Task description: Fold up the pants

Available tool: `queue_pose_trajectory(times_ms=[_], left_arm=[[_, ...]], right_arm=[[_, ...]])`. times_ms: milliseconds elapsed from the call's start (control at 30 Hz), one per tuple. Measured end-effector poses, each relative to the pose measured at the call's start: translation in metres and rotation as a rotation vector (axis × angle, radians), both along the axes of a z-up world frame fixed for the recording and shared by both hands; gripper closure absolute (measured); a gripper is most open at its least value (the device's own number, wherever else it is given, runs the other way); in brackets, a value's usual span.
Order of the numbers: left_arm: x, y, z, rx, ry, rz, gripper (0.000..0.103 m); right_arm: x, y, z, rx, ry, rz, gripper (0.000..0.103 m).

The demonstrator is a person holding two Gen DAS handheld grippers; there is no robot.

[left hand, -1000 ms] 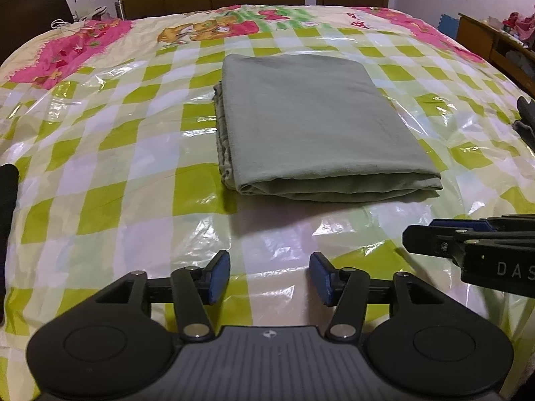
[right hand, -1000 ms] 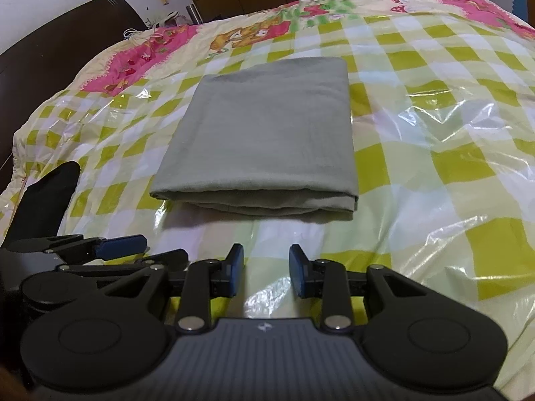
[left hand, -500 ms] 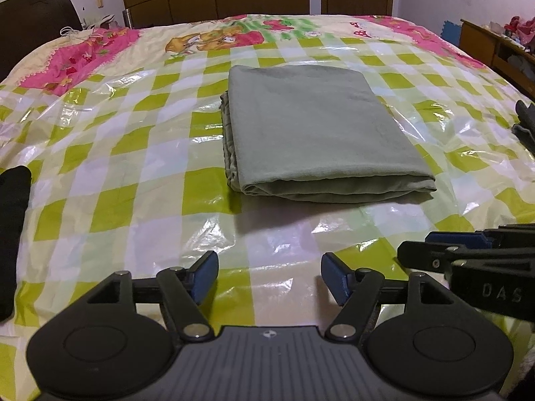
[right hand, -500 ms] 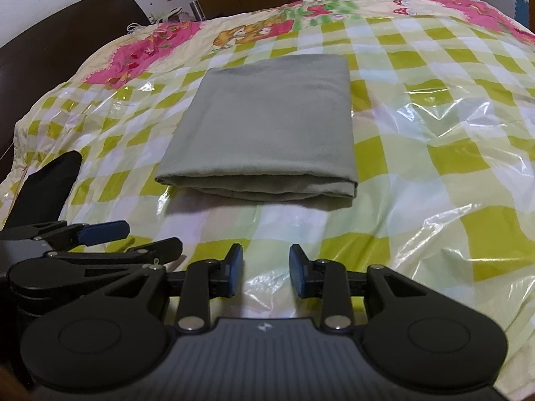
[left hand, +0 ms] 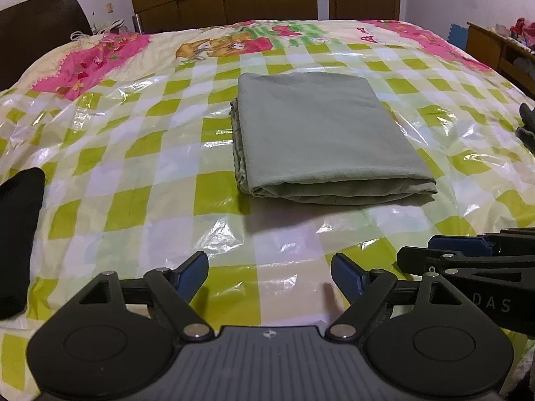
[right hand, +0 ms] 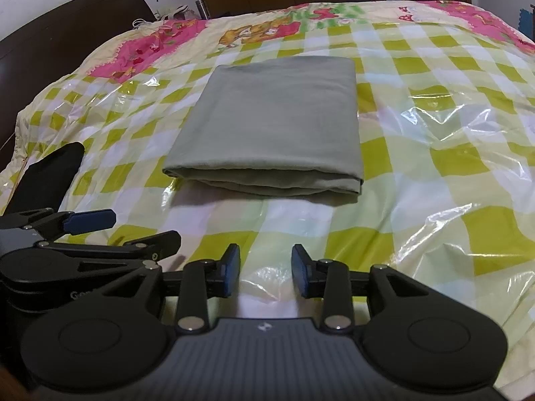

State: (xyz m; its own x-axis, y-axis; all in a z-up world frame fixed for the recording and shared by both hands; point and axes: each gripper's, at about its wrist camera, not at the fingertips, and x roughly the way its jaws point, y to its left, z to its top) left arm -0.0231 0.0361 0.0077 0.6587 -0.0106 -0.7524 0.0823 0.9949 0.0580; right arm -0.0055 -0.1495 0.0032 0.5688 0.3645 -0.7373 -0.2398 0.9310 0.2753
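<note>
With the pants (left hand: 327, 140) folded into a flat green stack mid-bed (left hand: 140, 180), well beyond both tools, apparently finished. Left gripper (left hand: 269, 275) just spread wide, gripping nothing; right gripper (right hand: 265, 270) narrowly parted, also empty, near edge, seemingly backing away.

Black cloth (left hand: 16, 237) at left cut off by frame edge; kind not told. Dark item (left hand: 527, 123) at right edge mostly out of frame. Shelf clutter (left hand: 521, 30) too blurred to identify.
</note>
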Motion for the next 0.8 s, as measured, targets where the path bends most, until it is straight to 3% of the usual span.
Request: queue_pose_trajectory(times_ms=[500, 800], left_arm=[[-0.0026, 0.0019, 0.0031, -0.014, -0.033, 0.021, 0.000], [-0.0025, 0.0021, 0.0021, -0.019, -0.038, 0.027, 0.000]], right_arm=[[-0.0013, -0.0007, 0.0003, -0.033, -0.016, -0.016, 0.068], [-0.0006, -0.0012, -0.0012, -0.048, -0.015, -0.019, 0.068]])
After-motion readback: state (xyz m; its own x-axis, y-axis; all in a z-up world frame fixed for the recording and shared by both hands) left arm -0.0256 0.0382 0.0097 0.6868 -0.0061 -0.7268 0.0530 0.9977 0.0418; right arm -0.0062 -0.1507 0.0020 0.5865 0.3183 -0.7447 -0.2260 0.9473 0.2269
